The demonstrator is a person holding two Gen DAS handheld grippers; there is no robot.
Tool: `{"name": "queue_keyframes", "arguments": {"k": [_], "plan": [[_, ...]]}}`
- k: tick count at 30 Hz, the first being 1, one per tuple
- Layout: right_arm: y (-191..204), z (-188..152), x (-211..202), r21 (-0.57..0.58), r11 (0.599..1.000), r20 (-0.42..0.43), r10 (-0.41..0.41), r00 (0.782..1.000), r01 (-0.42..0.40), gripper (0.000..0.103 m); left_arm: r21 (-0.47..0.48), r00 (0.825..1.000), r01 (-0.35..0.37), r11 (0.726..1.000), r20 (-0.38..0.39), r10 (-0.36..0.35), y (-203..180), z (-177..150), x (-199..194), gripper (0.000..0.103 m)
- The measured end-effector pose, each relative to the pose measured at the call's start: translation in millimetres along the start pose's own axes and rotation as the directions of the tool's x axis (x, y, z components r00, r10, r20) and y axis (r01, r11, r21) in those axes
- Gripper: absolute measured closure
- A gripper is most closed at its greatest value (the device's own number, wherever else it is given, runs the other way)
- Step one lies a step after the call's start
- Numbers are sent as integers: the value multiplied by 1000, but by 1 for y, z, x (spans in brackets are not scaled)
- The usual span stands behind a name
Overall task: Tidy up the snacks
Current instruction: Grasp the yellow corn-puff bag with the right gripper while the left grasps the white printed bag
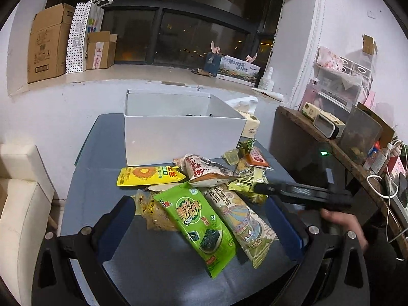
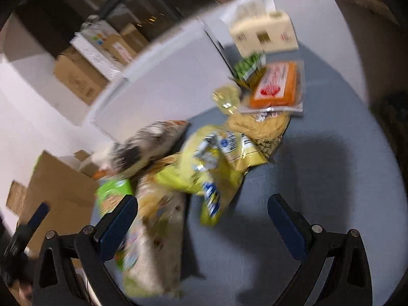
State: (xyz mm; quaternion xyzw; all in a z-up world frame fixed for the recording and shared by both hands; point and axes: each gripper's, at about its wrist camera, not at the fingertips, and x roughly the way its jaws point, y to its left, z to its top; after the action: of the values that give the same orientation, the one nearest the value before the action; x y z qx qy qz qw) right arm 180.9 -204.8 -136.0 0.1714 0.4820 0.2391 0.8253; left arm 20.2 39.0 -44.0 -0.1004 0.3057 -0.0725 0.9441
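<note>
Both claws gape and grip nothing: the left gripper (image 1: 204,219) hovers over the green seaweed packet (image 1: 201,229) near the tabletop's front edge, the right gripper (image 2: 201,219) beside it. Nearly the whole snack pile (image 1: 216,183) lies mid-table, so sorting looks barely begun. The white box (image 1: 178,137) at the far edge shows only something dark inside.

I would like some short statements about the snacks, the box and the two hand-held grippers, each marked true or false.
1. The white box stands behind the snack pile. True.
2. The left hand-held gripper grips the green seaweed bag. False: its jaws are open around the bag, without touching it.
3. The yellow sunflower packet lies inside the box. False: it lies on the table in front of it.
4. The right hand-held gripper is open and holds nothing. True.
5. An orange packet lies near the tissue box. True.
</note>
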Motion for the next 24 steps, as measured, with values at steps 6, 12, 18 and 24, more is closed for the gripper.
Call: {"name": "queue_keyframes", "arguments": {"k": [6, 12, 18, 24], "plan": [[0, 25, 40, 103, 994, -7, -20, 1000, 21, 0, -24, 1000, -7, 1000, 0, 7, 8, 1, 3, 0], [12, 21, 45, 14, 998, -25, -60, 998, 60, 43, -45, 1000, -3, 999, -12, 2, 15, 1, 9, 0], [14, 6, 6, -33, 999, 64, -25, 998, 27, 46, -21, 999, 21, 1000, -42, -22, 4, 13, 26, 0], [32, -7, -58, -177, 981, 218, -36, 975, 76, 46, 51, 993, 20, 998, -117, -14, -21, 39, 70, 0]]}}
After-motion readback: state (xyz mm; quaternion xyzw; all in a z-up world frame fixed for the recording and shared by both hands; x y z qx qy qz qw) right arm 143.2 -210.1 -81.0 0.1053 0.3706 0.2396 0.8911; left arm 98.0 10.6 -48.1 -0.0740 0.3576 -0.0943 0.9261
